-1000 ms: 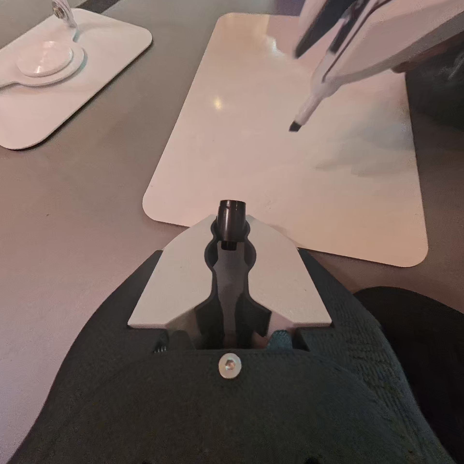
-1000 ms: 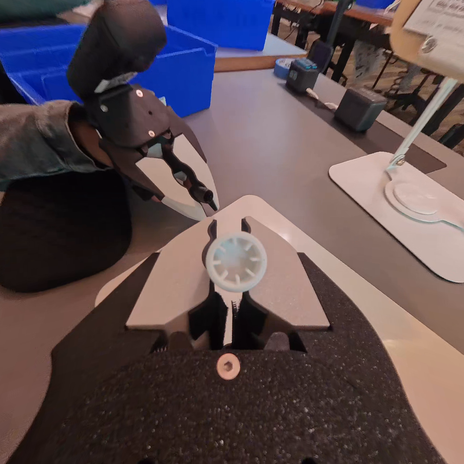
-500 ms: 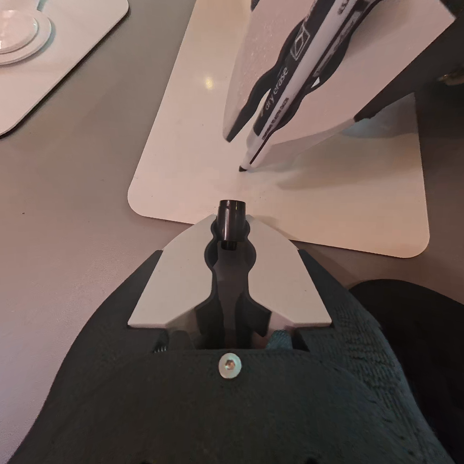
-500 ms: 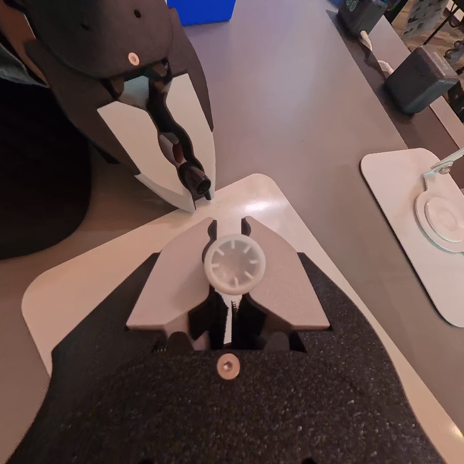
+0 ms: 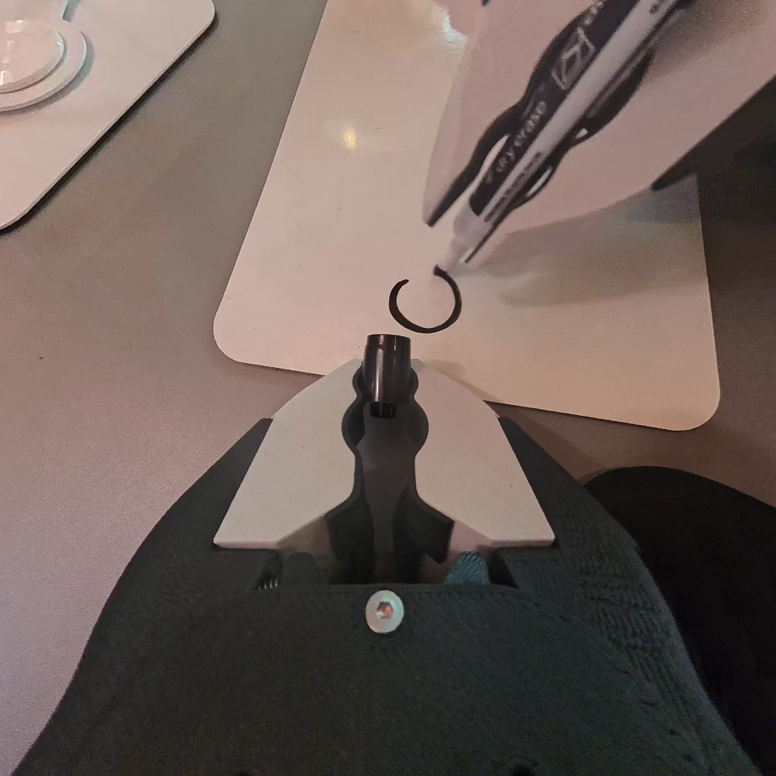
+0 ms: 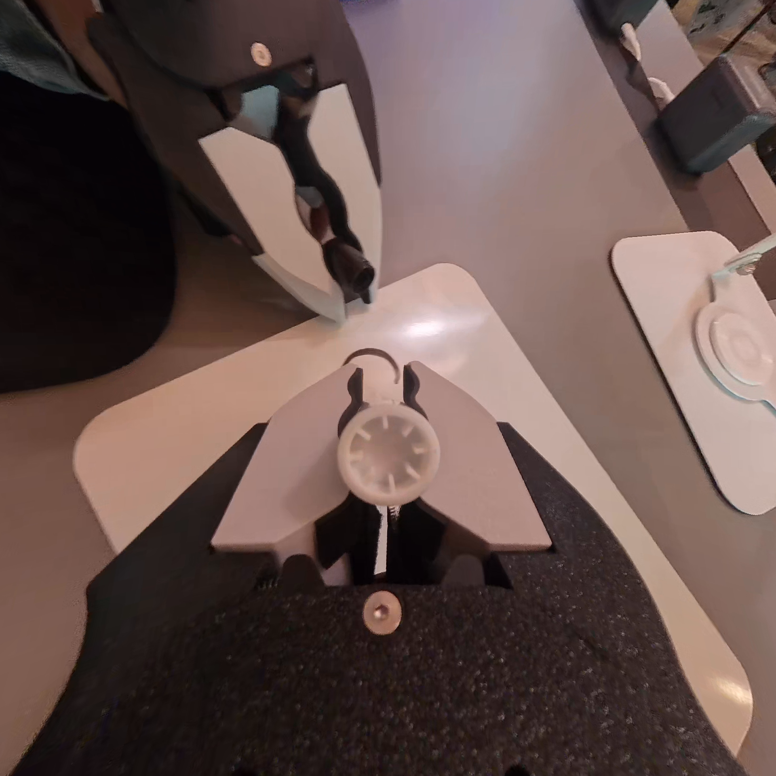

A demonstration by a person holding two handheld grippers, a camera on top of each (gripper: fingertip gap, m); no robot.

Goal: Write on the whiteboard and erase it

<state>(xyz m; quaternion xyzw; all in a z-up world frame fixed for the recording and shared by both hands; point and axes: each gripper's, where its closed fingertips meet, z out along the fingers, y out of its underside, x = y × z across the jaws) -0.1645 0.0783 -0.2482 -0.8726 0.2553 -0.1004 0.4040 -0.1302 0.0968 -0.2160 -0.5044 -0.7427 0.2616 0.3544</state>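
White marker (image 5: 541,138), printed barrel, clamped in right tongs (image 6: 384,378); left tongs (image 5: 386,369) clamp black cap (image 5: 384,373).

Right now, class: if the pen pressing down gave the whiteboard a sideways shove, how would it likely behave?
The whiteboard looks thin and flat, so it probably feels stiff but light. It lies loose on the smooth grey table, so it may slide rather than tip. The marker touches only near one end, so it might also pivot.
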